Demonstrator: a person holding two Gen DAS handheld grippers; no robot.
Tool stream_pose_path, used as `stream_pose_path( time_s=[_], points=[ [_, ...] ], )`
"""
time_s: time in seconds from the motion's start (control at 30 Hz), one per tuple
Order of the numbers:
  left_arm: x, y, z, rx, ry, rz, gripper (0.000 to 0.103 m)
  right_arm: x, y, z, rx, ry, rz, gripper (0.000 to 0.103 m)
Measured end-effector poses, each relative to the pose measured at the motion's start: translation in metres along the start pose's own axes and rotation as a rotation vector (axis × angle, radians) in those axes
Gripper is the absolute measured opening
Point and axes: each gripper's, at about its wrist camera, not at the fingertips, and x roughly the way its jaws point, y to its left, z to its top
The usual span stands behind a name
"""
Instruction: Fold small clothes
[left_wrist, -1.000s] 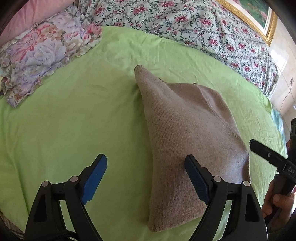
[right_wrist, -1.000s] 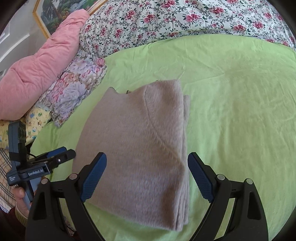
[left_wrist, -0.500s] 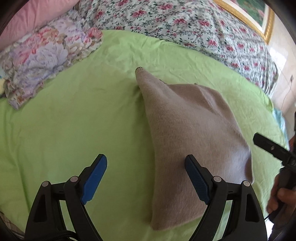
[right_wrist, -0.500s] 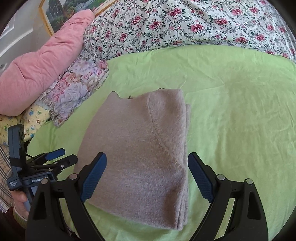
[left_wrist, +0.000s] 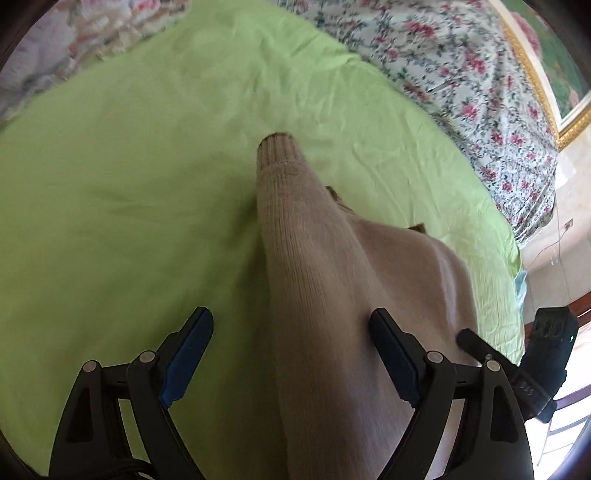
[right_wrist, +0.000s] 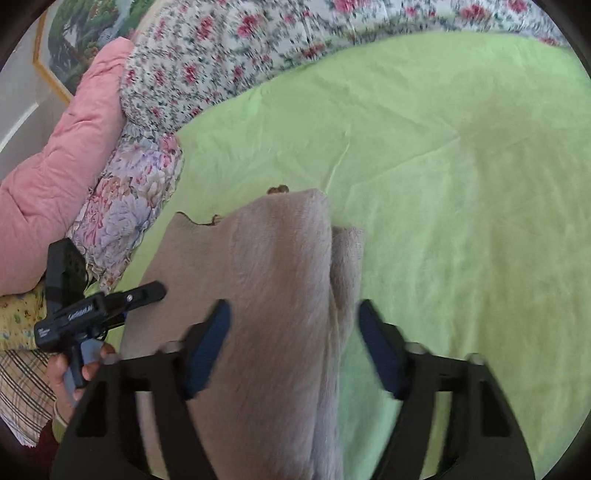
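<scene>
Sweater (left_wrist: 332, 280) lies lengthwise — cuff pointing away — between both gaping tools (left_wrist: 291, 354) (right_wrist: 295, 343).

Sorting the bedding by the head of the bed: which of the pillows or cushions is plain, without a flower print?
The pink cushion, far left in the right wrist view; the pillow beside it bears large purple flowers.

Count of items in view. Knitted garments: one, a beige sweater (left_wrist: 332, 295), folded, lying on the bed. Green bedsheets (right_wrist: 461, 184): one. Floral quilts (right_wrist: 229, 51), white with red roses: one. Pink padded cushions (right_wrist: 62, 177): one. Pillows with large lilac flowers (right_wrist: 125, 206): one. Yellow printed cloths (right_wrist: 18, 314): one. Checked cloths (right_wrist: 22, 387): one. Framed paintings (right_wrist: 70, 40): one. Tools: two, the left tool (left_wrist: 291, 365) and the right tool (right_wrist: 295, 347), each with two blue-padded fingers.
</scene>
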Motion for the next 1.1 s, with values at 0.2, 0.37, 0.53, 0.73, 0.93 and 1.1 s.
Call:
stream_pose_path(
  time_s=[0.2,0.37,0.53,0.73,0.93,1.1],
  points=[
    [0.014,-0.003,0.021,0.035,0.003,-0.002,0.083,-0.006,0.002,0.003,-0.048,-0.071,0.020,0.015],
    [0.016,-0.007,0.023,0.064,0.000,-0.013,0.083,-0.018,-0.003,-0.005,-0.029,-0.141,0.029,0.014],
    [0.009,-0.009,0.028,0.095,-0.032,-0.108,0.019,-0.020,-0.007,-0.008,-0.001,-0.172,0.040,0.014],
    [0.005,-0.040,0.018,0.287,-0.161,0.000,0.015,-0.024,0.000,-0.013,-0.039,-0.216,-0.033,0.013],
    [0.012,-0.014,0.028,0.203,-0.153,0.049,0.025,-0.006,-0.016,-0.008,0.044,-0.116,-0.021,0.024],
    [-0.002,0.002,0.032,0.154,-0.168,0.172,0.022,-0.021,-0.007,-0.013,0.038,-0.122,-0.059,0.034]
  ],
)
